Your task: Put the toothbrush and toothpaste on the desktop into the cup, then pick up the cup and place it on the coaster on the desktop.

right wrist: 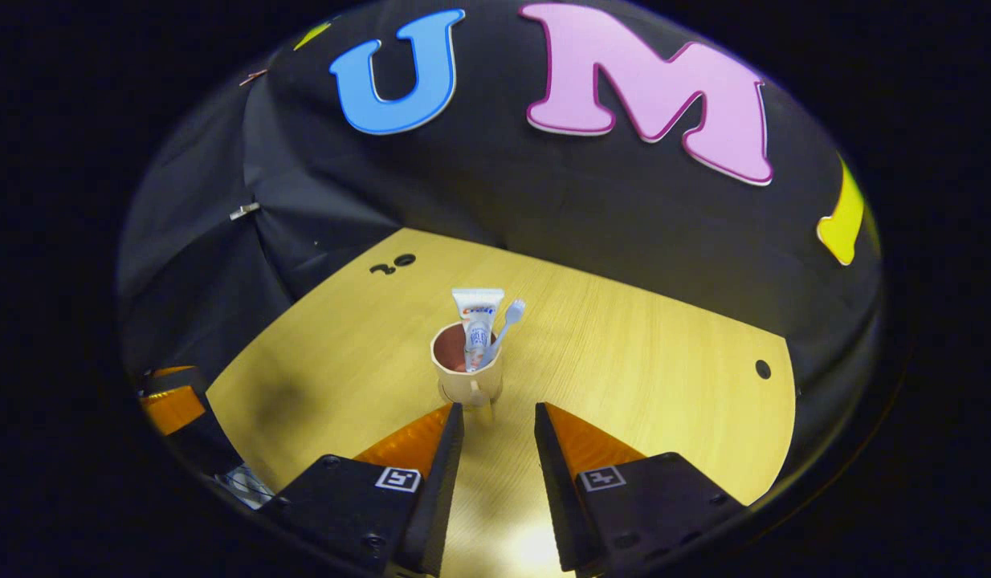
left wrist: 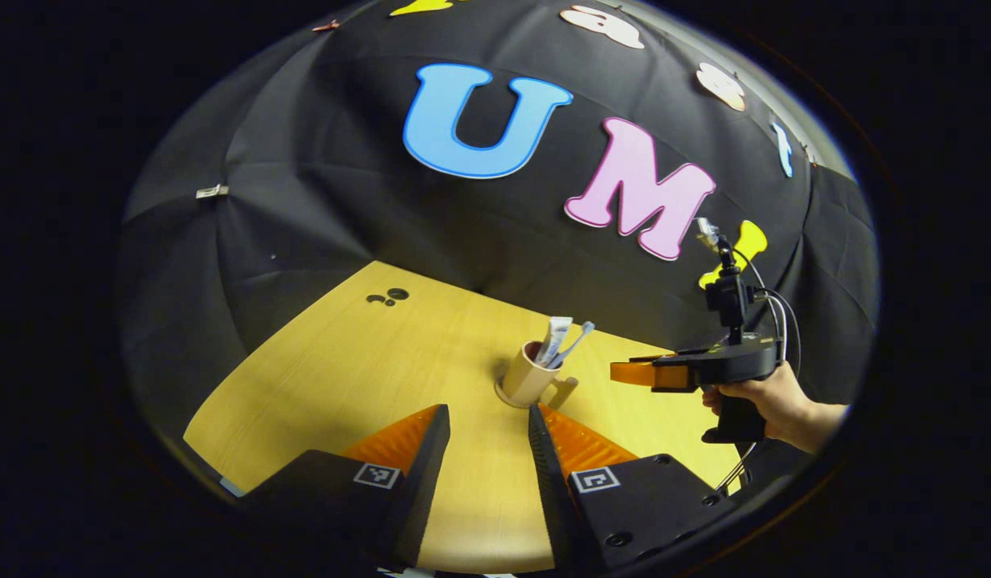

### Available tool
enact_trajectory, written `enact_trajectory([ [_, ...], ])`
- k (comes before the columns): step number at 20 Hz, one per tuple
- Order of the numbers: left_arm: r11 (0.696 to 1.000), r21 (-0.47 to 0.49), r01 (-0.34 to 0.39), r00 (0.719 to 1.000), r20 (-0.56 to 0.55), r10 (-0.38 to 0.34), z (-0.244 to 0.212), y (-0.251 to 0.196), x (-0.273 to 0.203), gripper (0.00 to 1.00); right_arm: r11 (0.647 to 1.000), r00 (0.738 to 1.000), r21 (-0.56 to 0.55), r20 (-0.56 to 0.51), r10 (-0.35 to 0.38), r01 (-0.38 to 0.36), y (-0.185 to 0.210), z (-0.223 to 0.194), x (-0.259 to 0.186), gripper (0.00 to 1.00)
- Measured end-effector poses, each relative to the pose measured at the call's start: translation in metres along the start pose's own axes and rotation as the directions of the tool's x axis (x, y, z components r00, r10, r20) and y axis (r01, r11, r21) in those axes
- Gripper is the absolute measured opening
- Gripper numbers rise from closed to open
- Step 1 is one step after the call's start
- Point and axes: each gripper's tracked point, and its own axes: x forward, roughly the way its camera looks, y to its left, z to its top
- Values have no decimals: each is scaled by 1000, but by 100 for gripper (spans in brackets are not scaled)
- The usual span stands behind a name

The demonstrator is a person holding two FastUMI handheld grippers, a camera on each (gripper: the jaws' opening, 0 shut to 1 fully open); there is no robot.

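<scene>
**Operator:** Closest to my lens in the left gripper view, the left gripper (left wrist: 489,417) has its fingers spread apart with nothing between them, just bare desktop (left wrist: 343,377) showing through the gap.

**Monitor:** And the other one?

**Operator:** Same story in the right gripper view: the right gripper (right wrist: 495,413) stands parted and empty, pointing at the cup (right wrist: 467,371) just ahead of its tips. I can't see any contact.

**Monitor:** Where are the task items?

**Operator:** Both are in the cup. The toothpaste (right wrist: 477,321) stands upright, wide end up, and the toothbrush (right wrist: 505,323) leans to its right, head sticking above the rim. From the left gripper view the cup sits upright on a pale round coaster (left wrist: 511,399), handle toward the right.

**Monitor:** Anything farther out?

**Operator:** From the left gripper view I see the right gripper held by a hand (left wrist: 772,401) off to the right of the cup, near but apart from it. Farther back, small dark holes (right wrist: 395,263) mark the desktop near the black cloth wall (right wrist: 479,193).
</scene>
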Motion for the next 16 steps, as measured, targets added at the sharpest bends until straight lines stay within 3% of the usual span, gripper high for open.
enact_trajectory([
  [3, 998, 36, 49, 999, 6, -49, 8, -28, -1, 63, 1000, 996, 12, 83, -12, 11, 5, 12, -52, 58],
  [6, 995, 59, 83, 996, 18, -84, 18, -49, -3, 66, 999, 992, 25, 123, -30, 27, 6, 15, -79, 65],
  [10, 983, 121, 140, 990, 11, -142, 21, -73, -11, 71, 998, 987, 52, 155, -51, 43, 5, 9, -111, 68],
  [11, 980, 139, 143, 989, 15, -146, 23, -76, -11, 71, 997, 985, 58, 164, -57, 48, 3, 7, -117, 73],
  [16, 974, 184, 132, 988, 56, -144, 35, -99, -18, 79, 995, 975, 55, 204, -91, 82, -14, -2, -148, 78],
])
